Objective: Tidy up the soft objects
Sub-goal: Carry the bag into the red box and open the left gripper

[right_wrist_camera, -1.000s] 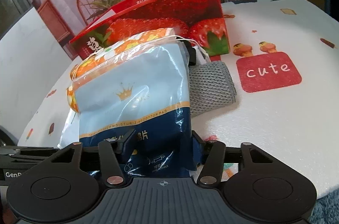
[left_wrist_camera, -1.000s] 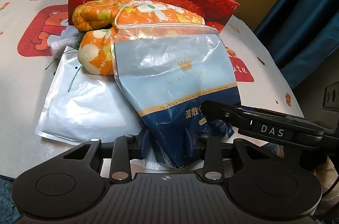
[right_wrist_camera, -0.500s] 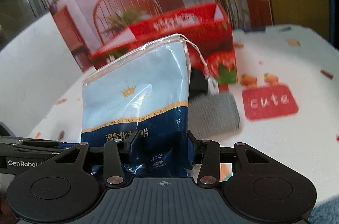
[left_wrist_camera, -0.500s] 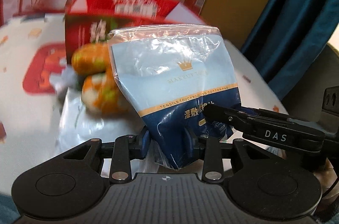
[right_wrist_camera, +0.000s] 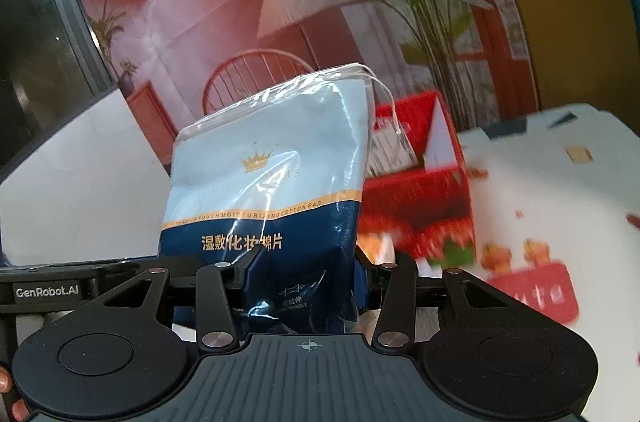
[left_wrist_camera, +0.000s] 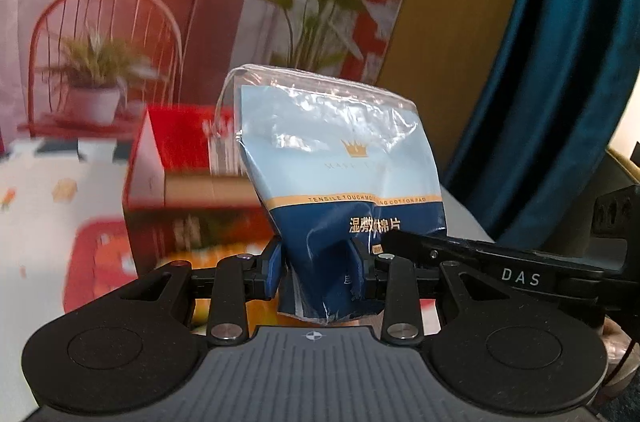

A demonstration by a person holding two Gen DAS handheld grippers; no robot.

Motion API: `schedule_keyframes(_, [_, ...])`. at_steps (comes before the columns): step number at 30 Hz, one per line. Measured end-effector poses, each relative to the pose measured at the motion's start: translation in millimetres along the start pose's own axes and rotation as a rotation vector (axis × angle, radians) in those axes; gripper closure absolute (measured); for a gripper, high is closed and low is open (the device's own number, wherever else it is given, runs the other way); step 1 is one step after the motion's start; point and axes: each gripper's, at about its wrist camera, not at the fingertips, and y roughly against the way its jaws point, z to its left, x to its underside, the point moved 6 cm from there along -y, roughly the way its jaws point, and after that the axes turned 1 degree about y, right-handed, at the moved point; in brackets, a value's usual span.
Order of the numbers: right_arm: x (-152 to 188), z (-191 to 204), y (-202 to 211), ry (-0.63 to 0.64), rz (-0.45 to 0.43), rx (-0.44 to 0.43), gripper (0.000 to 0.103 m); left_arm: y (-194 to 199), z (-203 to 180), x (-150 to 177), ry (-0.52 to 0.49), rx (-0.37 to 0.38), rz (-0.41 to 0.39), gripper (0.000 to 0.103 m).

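**Pouch lifted clear of the pile**

Both tools have raised the pouch point(left_wrist_camera: 344, 178) off the desk point(right_wrist_camera: 560, 190). Left tool point(left_wrist_camera: 320, 272) and right tool point(right_wrist_camera: 300, 276), just tightened, each pinch its lower end. Red box point(left_wrist_camera: 176, 190) sits beyond, open; pouch not yet in, orange items still below.

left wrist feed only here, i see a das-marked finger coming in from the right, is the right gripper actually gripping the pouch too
observer: Yes. In the right wrist view the right gripper pinches the dark blue bottom of the pouch. Its jaws have just been closing, with the pouch between them.
operator: whats on the table past the box on that side
observer: A red patch on the white table cover, to the right of the red box.
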Motion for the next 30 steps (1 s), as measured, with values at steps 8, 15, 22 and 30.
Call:
schedule_keyframes(8, [-54.8, -4.7, -51.7, -0.008, -0.033, -0.013, 0.063, -42.0, 23.0, -58.3, 0.027, 0.035, -0.051, 0.066])
schedule_keyframes(15, [-81.3, -24.7, -107.5, -0.051, 0.008, 0.005, 0.063, -93.3, 53.3, -70.2, 0.059, 0.017, 0.003, 0.065])
schedule_keyframes(22, [-71.7, -34.3, -156.9, -0.009, 0.09, 0.067, 0.062, -139.5, 76.8, -63.6, 0.07, -0.044, 0.112, 0.064])
schedule_keyframes(30, [-53.0, -46.3, -183.1, -0.024, 0.177, 0.122, 0.061, -163.1, 93.5, -44.6, 0.14, -0.055, 0.205, 0.064])
